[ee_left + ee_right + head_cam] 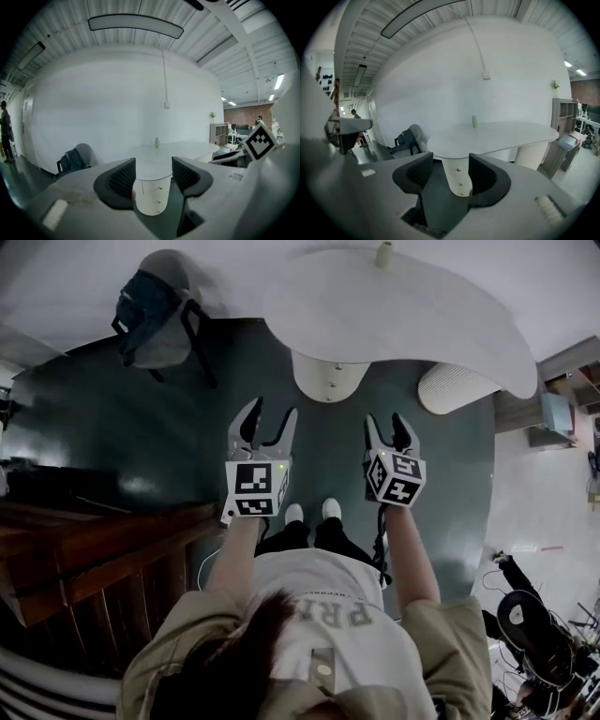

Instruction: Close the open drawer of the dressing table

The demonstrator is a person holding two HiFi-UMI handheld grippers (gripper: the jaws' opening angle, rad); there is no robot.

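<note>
Short of counter [403, 306]: left hand-held gripper [270, 411], right hand-held gripper [386, 420], both jaws apart, empty.
Under counter: drawer pedestal [328, 381], fronts look flush.
Step tip: approach level, push front squarely.

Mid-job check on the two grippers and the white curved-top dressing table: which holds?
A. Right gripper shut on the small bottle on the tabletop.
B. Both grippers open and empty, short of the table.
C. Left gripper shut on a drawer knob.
B: the left gripper and the right gripper each show jaws apart with nothing between the pads, and the head view has both in the air short of the white curved-top dressing table.
</note>
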